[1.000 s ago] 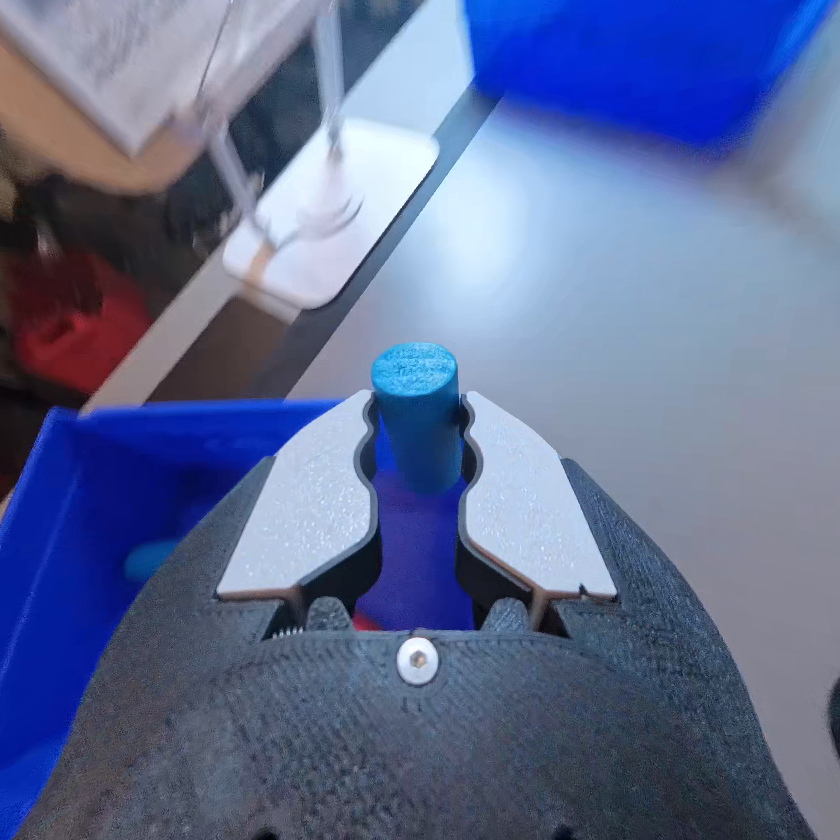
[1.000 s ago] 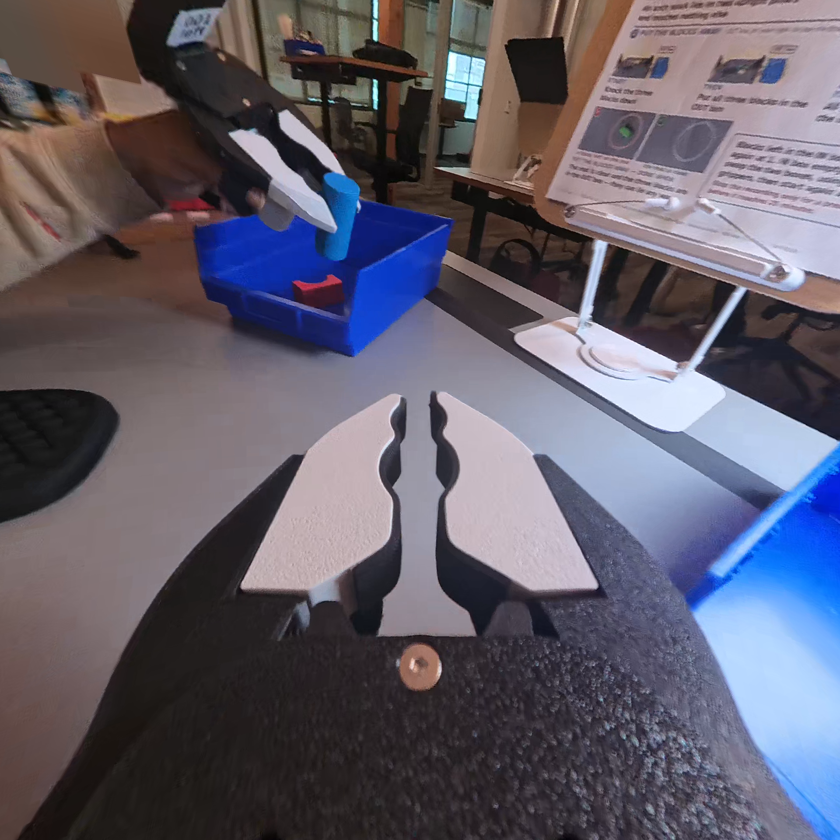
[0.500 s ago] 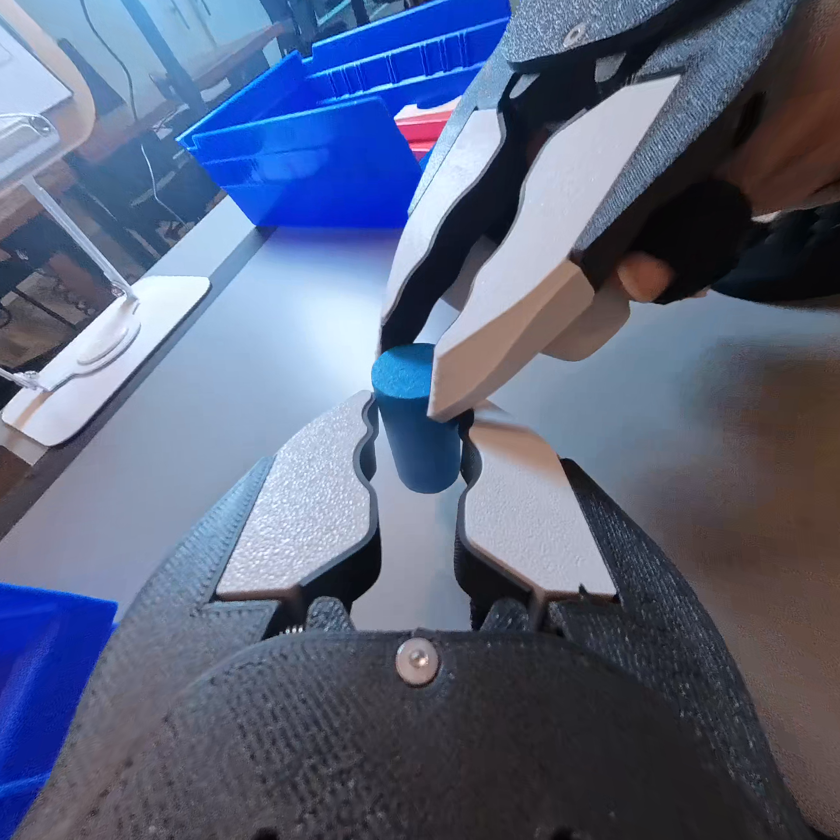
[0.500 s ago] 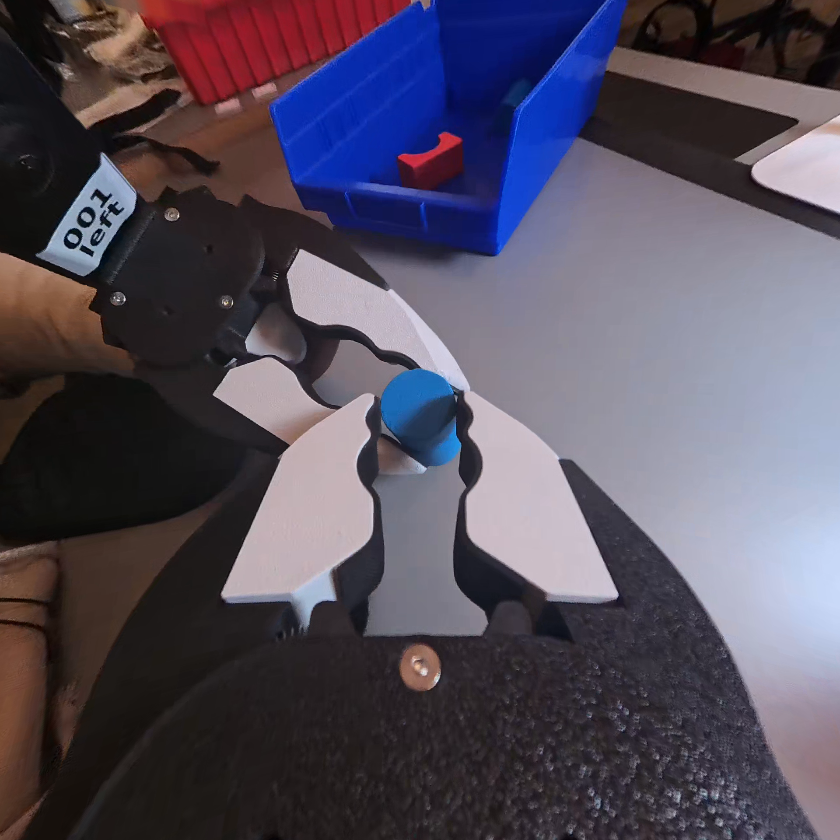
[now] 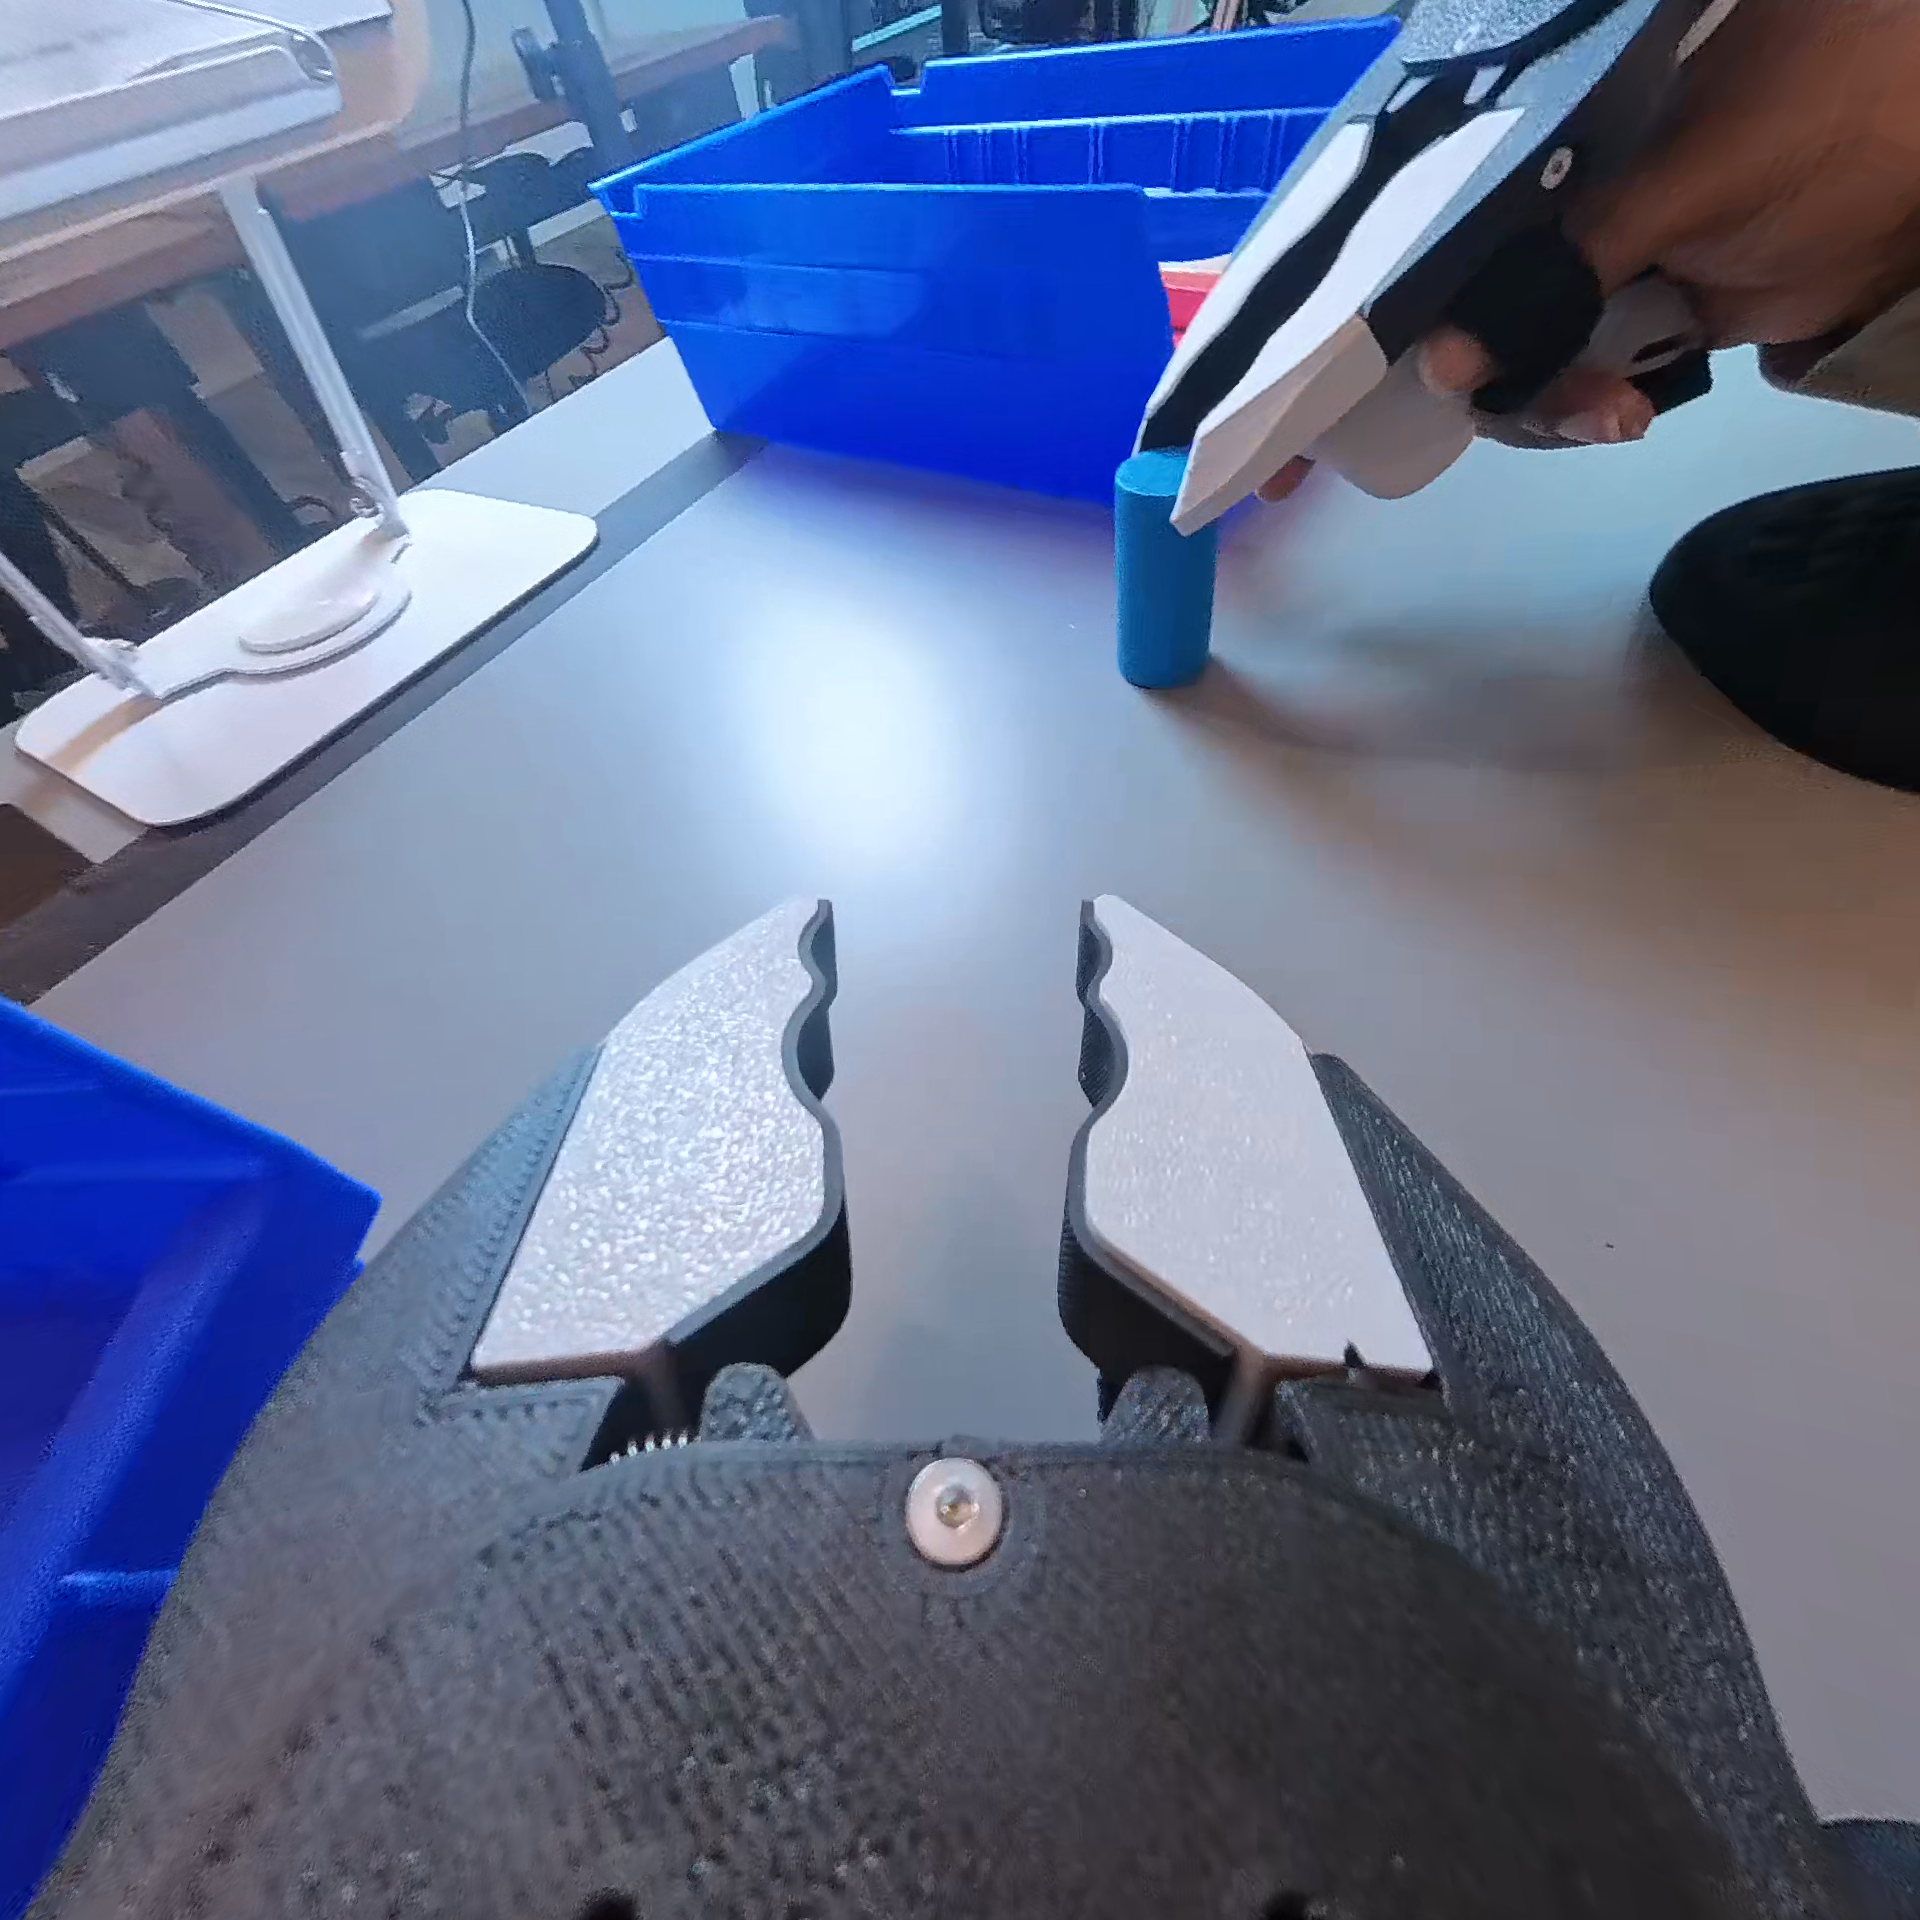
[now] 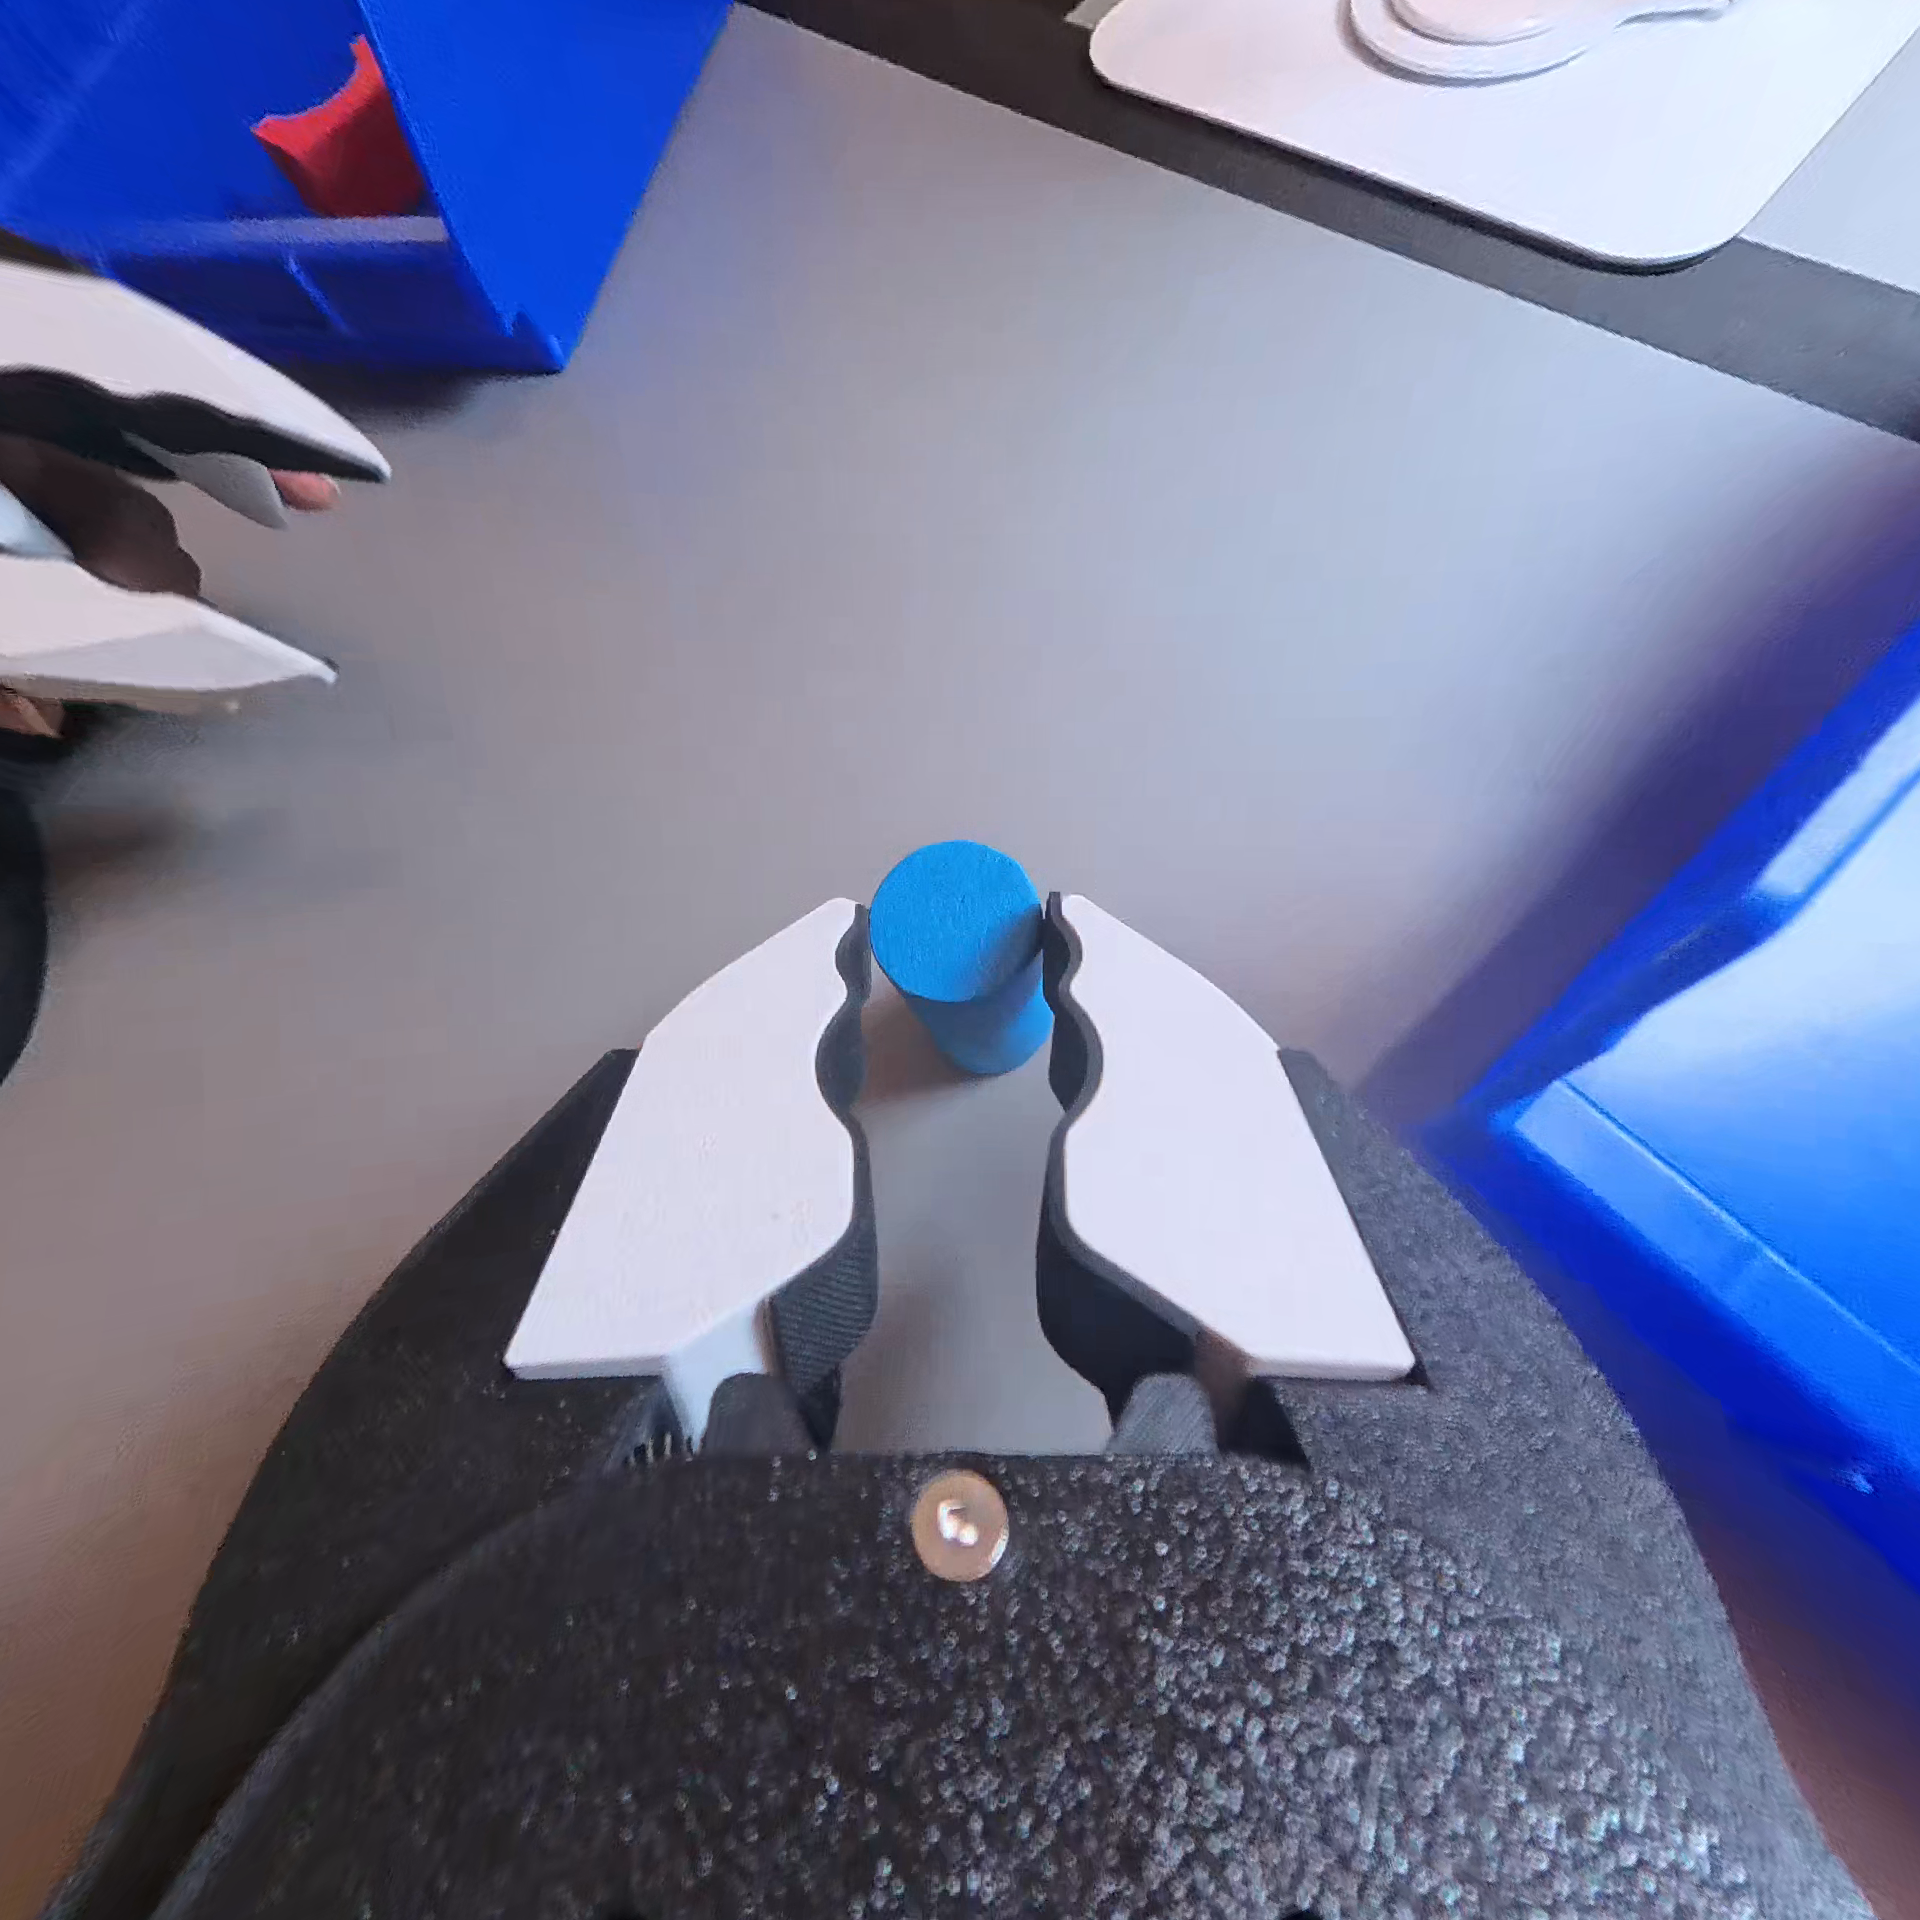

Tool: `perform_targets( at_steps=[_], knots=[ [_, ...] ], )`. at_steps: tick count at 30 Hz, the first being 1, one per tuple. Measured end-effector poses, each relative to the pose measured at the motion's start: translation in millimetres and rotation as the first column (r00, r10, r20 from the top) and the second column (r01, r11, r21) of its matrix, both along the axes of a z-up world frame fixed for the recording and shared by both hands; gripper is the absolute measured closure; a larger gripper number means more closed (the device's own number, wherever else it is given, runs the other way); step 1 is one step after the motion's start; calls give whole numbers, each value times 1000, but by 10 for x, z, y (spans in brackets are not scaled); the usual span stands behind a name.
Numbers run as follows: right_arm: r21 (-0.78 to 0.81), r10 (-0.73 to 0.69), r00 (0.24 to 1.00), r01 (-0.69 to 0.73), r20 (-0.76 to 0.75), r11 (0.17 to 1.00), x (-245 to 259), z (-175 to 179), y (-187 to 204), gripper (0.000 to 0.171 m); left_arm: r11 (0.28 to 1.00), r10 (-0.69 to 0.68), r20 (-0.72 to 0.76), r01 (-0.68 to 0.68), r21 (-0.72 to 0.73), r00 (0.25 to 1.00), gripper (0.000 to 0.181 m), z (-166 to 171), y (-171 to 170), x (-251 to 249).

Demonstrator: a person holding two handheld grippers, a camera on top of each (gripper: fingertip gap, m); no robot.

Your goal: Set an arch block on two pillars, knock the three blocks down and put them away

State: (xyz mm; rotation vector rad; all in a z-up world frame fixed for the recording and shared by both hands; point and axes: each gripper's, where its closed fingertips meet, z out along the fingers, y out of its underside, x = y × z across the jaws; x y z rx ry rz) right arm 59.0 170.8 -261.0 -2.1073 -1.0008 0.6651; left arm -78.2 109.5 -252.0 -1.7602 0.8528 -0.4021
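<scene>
Standing one blue cylinder pillar (image 6: 961, 961) on the table (image 5: 935, 748), right gripper (image 6: 951, 914) clasping it, left gripper (image 5: 956, 945) spread empty; I judge second pillar and red arch block (image 6: 343, 135) remain.

Each gripper has a black body of coarse, grainy plastic with a rounded front. The left gripper (image 5: 956, 1023) and the right gripper (image 6: 951, 914) each carry two pale grey fingers (image 5: 686, 1153) with wavy black inner edges. A silver screw (image 5: 954, 1510) sits at the centre behind each pair. The hand (image 5: 1704, 187) wears what looks like a black fingerless glove.
</scene>
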Motion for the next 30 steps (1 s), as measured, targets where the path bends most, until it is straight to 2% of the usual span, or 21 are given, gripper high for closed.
perform_targets(
  at_steps=[4, 6, 8, 11, 13, 16, 19, 24, 27, 30],
  knots=[
    [60, 20, 999, -23, 50, 998, -20, -26, -13, 139, 997, 56, 16, -56, 52, 998, 133, 232, 121, -217],
    [69, 12, 998, -16, 61, 997, -25, -38, 6, 129, 990, 110, 31, -112, 86, 993, 123, 483, 261, -462],
    [92, 15, 1000, -16, 17, 996, -55, 65, 16, 125, 973, 219, 27, -221, 71, 975, 110, 729, 496, -884],
    [159, 9, 998, 2, -68, 987, -67, 313, 41, 123, 914, 406, -22, -406, -20, 914, 112, 916, 966, -1704],
    [197, 23, 993, 1, -117, 980, -71, 434, 24, 124, 825, 537, -117, -549, -136, 836, 113, 825, 1300, -2299],
    [218, 40, 988, -7, -146, 976, -73, 482, -5, 126, 646, 659, -186, -675, -356, 729, 119, 516, 1672, -2913],
    [225, 42, 991, -12, -126, 974, -49, 446, -6, 127, 491, 729, -215, -715, -497, 650, 123, 146, 1874, -3171],
    [222, 50, 989, -19, -136, 975, -21, 465, 0, 131, 324, 726, -391, -783, -532, 566, 123, -323, 1925, -3313],
    [220, 51, 989, -20, -137, 975, -17, 462, -8, 133, 261, 656, -504, -796, -546, 561, 131, -567, 1809, -3332],
    [241, 57, 990, -24, -128, 970, -27, 466, -21, 135, 355, 583, -523, -774, -525, 622, 143, -548, 1794, -3235]
  ],
)
